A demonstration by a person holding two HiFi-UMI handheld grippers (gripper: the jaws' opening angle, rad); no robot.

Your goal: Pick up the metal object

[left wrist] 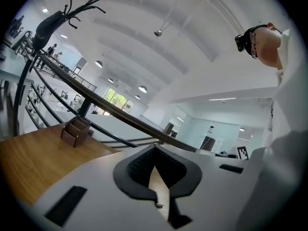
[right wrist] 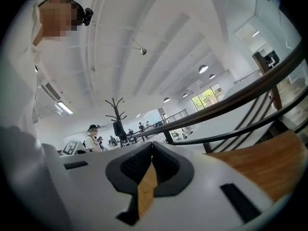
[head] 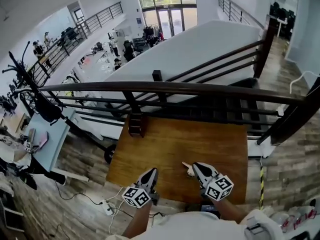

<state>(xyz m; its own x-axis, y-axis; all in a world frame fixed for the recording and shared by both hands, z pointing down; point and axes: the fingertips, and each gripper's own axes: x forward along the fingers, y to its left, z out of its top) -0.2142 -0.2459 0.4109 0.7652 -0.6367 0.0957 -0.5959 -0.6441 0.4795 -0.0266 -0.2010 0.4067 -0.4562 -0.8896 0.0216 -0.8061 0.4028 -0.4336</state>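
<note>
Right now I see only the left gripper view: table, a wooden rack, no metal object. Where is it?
Observer: The metal object lies on the table, just beside the tip of the right gripper.
Operator: Is that gripper holding anything?
Observer: No. Its jaws are shut with nothing between them.
Operator: Which gripper is closer to it?
Observer: The right. The left gripper is farther off, at the table's near edge.

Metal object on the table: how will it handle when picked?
The metal object looks small and thin: probably light, stiff. Lying low on the smooth wooden table, it may slide when nudged and be hard to pinch.
</note>
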